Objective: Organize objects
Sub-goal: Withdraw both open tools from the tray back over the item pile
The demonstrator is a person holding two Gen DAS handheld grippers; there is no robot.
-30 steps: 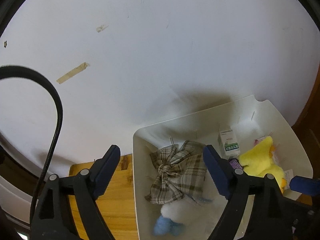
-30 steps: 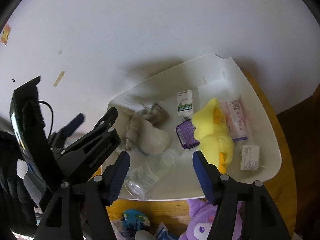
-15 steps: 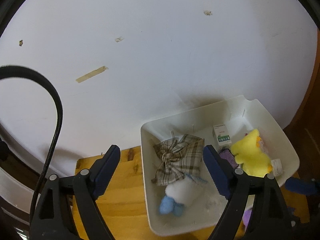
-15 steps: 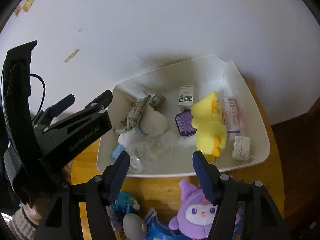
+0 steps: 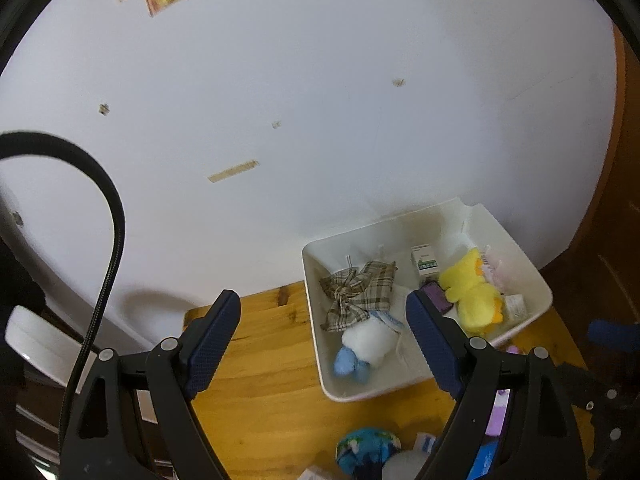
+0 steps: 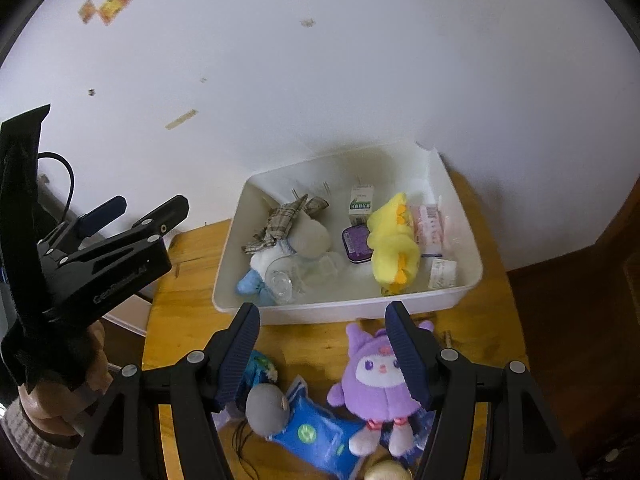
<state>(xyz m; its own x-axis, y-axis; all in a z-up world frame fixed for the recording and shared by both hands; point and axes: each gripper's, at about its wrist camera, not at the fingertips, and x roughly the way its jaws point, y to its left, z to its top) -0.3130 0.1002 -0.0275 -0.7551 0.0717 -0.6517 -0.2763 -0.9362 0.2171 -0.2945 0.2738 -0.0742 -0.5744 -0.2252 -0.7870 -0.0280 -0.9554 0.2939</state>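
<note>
On the round wooden table (image 6: 192, 276), against the white wall (image 6: 320, 80), we see the white rectangular plastic bin (image 6: 460, 208) holding most of the objects. Inside it: a yellow plush duck (image 6: 394, 244) right of centre, a white-and-blue plush toy (image 6: 264, 268) at the left with a brown plaid fabric bow (image 6: 280, 220) on it, a clear plastic bottle (image 6: 288, 276) lying on its side just beside it, a small white-and-green carton (image 6: 361, 202) upright near the back wall of the bin, a purple rectangular packet (image 6: 354, 244) touching the duck, a pink-striped packet (image 6: 430, 228) on the duck's other side, and a small white box (image 6: 443, 274) in the near right corner.

Outside the bin, on the near side of the table, we see a purple plush doll (image 6: 376, 380), a blue plastic pouch (image 6: 316, 432), a grey round plush ball (image 6: 266, 404) and a blue-green patterned ball (image 5: 366, 450).

Right gripper (image 6: 322, 350) hangs above these loose items, jaws parted to a middling gap, nothing between them. Left gripper (image 5: 322, 340) is beside the bin's left end, jaws wide apart and empty; a hand (image 6: 68, 392) with a knit cuff holds it.
</note>
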